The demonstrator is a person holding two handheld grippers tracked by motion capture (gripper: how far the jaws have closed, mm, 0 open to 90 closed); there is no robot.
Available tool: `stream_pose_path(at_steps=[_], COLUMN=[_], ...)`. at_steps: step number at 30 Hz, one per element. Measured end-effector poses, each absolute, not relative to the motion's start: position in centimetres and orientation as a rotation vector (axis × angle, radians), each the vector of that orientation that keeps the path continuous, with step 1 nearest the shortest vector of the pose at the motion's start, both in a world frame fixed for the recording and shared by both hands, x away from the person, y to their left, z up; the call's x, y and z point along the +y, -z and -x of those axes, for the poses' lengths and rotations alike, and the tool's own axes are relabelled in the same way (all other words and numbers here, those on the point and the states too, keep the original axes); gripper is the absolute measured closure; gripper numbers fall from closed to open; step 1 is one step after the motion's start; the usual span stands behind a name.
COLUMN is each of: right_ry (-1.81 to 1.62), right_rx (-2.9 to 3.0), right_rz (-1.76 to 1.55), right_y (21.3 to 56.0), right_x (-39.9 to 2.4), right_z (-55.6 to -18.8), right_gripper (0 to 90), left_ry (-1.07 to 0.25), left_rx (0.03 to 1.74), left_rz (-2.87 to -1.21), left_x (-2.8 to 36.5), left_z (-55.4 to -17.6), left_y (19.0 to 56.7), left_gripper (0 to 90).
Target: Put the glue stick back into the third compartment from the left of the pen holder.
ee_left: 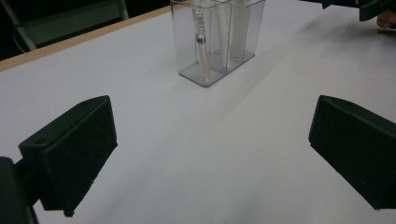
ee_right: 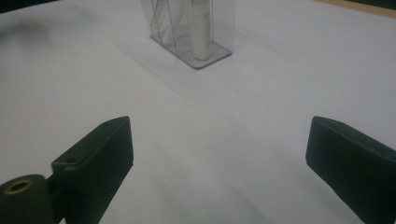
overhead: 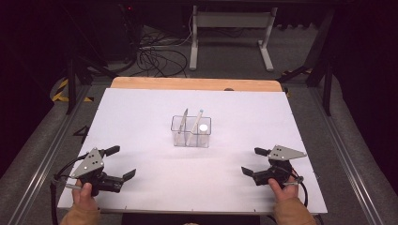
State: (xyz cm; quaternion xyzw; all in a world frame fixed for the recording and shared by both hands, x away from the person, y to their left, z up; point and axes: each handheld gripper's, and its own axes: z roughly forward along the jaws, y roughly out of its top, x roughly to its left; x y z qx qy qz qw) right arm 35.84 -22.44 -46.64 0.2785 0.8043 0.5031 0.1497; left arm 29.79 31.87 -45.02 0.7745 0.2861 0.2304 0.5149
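Observation:
A clear plastic box (overhead: 191, 131) with compartments stands in the middle of the white table (overhead: 141, 112). Two thin pen-like sticks (overhead: 184, 122) lean in it, beside a white tube (overhead: 203, 127). My left gripper (overhead: 123, 161) rests open at the near left, its jaws wide apart and holding nothing. My right gripper (overhead: 250, 161) mirrors it at the near right, open too. In the left gripper view the box (ee_left: 217, 42) lies ahead of my left gripper (ee_left: 210, 154), with a stick (ee_left: 201, 44) inside. In the right gripper view the box (ee_right: 191, 30) and white tube (ee_right: 198, 28) stand beyond my right gripper (ee_right: 219, 163).
A wooden strip (overhead: 195, 84) edges the far side of the table. Behind it are a white desk frame (overhead: 230, 33) and loose cables (overhead: 155, 56) on the floor. The other gripper (ee_left: 359, 7) shows at the top right of the left gripper view.

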Motion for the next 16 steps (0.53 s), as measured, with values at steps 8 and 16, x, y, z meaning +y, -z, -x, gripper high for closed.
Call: stream_pose_path(at_steps=[8, 16], right_ry=[-1.420, -1.405], right_rx=[2.317, 2.319], right_rz=[-0.782, -0.790], right_y=[46.74, 46.87], right_x=[-22.13, -22.07], right_z=[-35.74, -35.84], right_gripper=[8.0, 8.0], left_ry=[-0.551, -0.547], left_rx=[0.686, 0.690], left_rz=[-1.860, -1.862], left_x=[31.87, 31.95], left_z=[-29.85, -29.97], left_y=[45.06, 45.14], left_gripper=[1.6, 1.7])
